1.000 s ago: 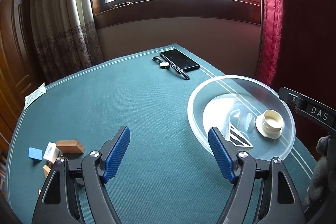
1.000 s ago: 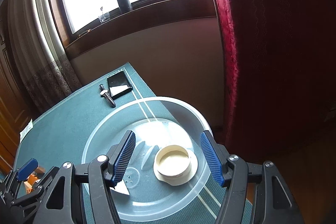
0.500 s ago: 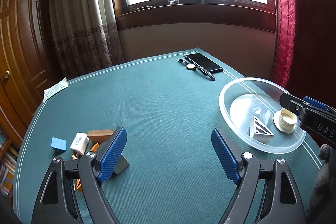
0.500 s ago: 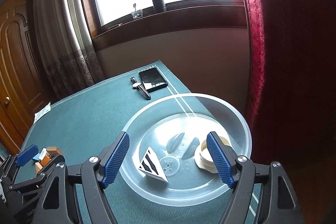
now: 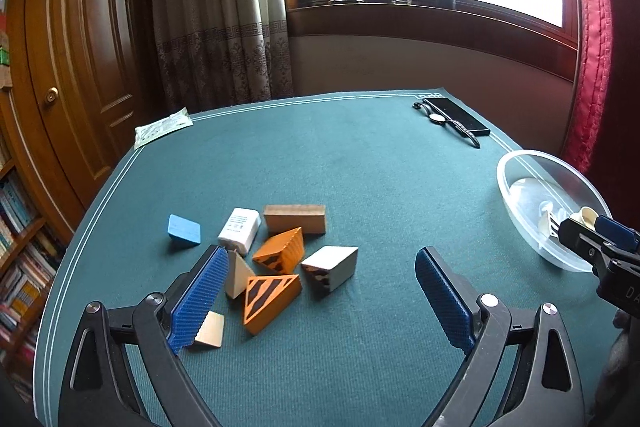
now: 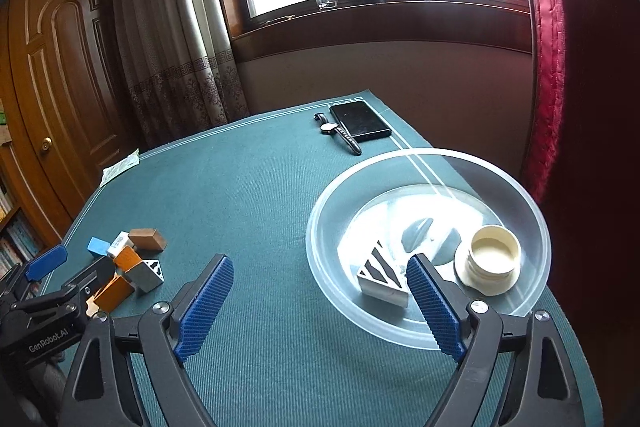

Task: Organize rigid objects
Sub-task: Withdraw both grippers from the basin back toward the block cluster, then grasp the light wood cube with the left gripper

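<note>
Green felt table (image 5: 360, 179), wooden door (image 5: 80, 39), curtains (image 5: 220, 7)

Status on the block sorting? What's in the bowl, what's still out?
Done: the clear bowl holds a striped wedge and a cream lid. In hand: nothing; the left tongs hang open over the pile and the right tongs hang open by the bowl. Left: blue block, white box, brown block and several wedges, including an orange striped one.
</note>
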